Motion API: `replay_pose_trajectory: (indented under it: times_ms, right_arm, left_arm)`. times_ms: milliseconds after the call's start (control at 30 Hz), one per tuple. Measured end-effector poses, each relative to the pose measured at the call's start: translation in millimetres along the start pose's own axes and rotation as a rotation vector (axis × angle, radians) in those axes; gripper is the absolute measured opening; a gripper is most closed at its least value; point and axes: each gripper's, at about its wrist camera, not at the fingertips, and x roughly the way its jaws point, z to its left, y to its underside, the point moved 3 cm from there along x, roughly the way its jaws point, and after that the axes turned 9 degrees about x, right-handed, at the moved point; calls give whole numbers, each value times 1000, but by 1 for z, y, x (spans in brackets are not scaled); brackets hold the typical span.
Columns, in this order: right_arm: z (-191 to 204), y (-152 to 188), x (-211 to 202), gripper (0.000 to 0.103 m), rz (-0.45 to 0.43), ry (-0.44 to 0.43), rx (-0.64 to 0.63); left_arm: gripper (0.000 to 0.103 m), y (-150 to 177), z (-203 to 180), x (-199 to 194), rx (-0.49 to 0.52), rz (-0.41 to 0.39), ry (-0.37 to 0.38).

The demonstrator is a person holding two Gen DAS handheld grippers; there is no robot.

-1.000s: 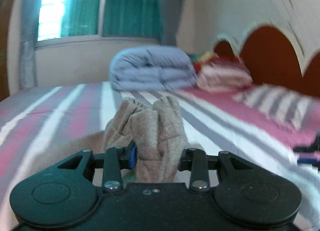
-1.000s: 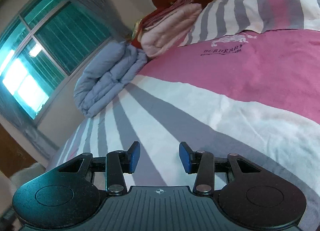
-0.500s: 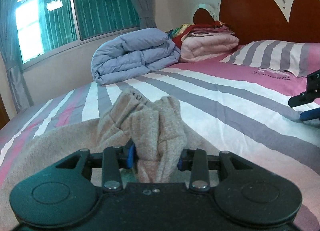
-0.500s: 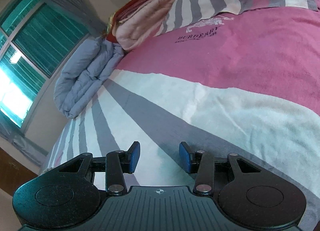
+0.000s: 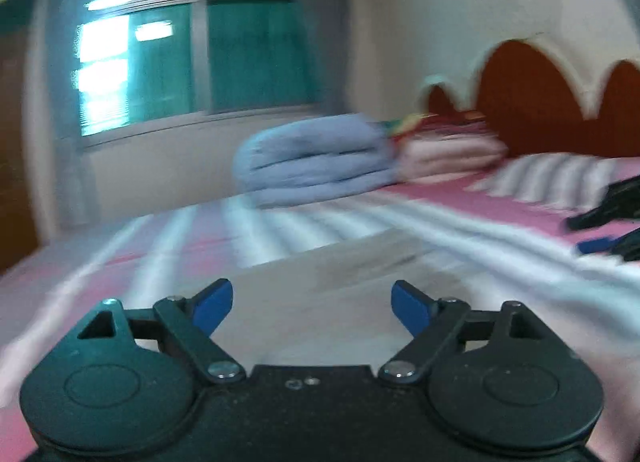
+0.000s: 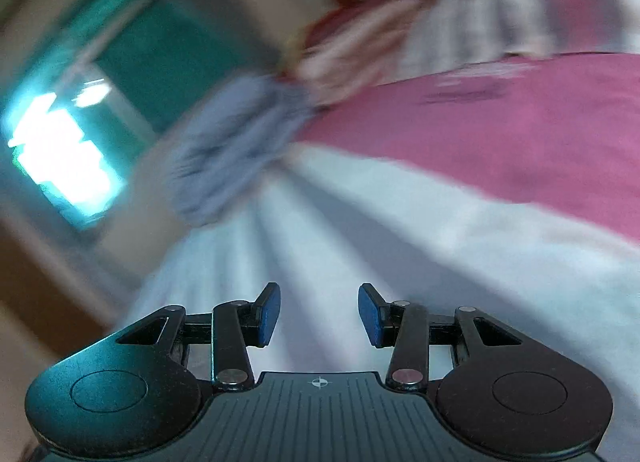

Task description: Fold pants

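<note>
The beige pants (image 5: pixel 344 278) lie flat on the striped bed (image 5: pixel 168 246), blurred, just ahead of my left gripper (image 5: pixel 312 306). Its jaws are opening wide and nothing sits between the blue pads (image 5: pixel 212 306). In the right wrist view my right gripper (image 6: pixel 319 314) stands partly open over white and grey stripes of the bed (image 6: pixel 460 221), with nothing between its fingers. The pants do not show in that view. The right gripper (image 5: pixel 612 217) also shows as a dark shape at the far right of the left wrist view.
A folded grey-blue duvet (image 5: pixel 316 161) and a stack of pink blankets (image 5: pixel 448 153) sit at the head of the bed beside a striped pillow (image 5: pixel 560 177). A red-brown headboard (image 5: pixel 528 97) rises behind. A window (image 5: pixel 192 61) fills the far wall. Both views are motion-blurred.
My left gripper has let go of the bunched pants fabric and opened wide, pulling back; the pants now lie flat. The right gripper's view has swung slightly, its opening unchanged.
</note>
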Motion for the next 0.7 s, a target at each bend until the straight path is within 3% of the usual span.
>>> replay_pose_trajectory:
  times_ms: [100,133,167,233,367,567,600,667,700]
  right_arm:
    - [33,24,10,44,146,-164,-61]
    - [44,33,14,49,180,-186,-82]
    - [54,43,19,63,219,-207,-97]
    - [68,60,30,71,275,-227,-97]
    - [85,82,46,70,343,-254,-94]
    - [92,101,79,70,415,-206,-95]
    - [93,103,84,67,417,-193,-104]
    - [100,108,91,30,385,-162,-156]
    - [102,109,95,24,374,-135,-180]
  left_arm:
    - [80,32,67,-15,-126,97,-151]
    - [80,43,86,-20,-178,117,-198]
    - [80,53,101,-26,-217,131,-242]
    - [80,76,123,-38,-311,149,-317]
    - [80,98,143,-48,-463,158,-351]
    - [82,94,132,-43,-379,161,-272]
    - [82,94,130,-42,-369,164,-260]
    - [82,100,131,-42,-368,169,-242]
    - [82,101,133,-43,-377,172,-242]
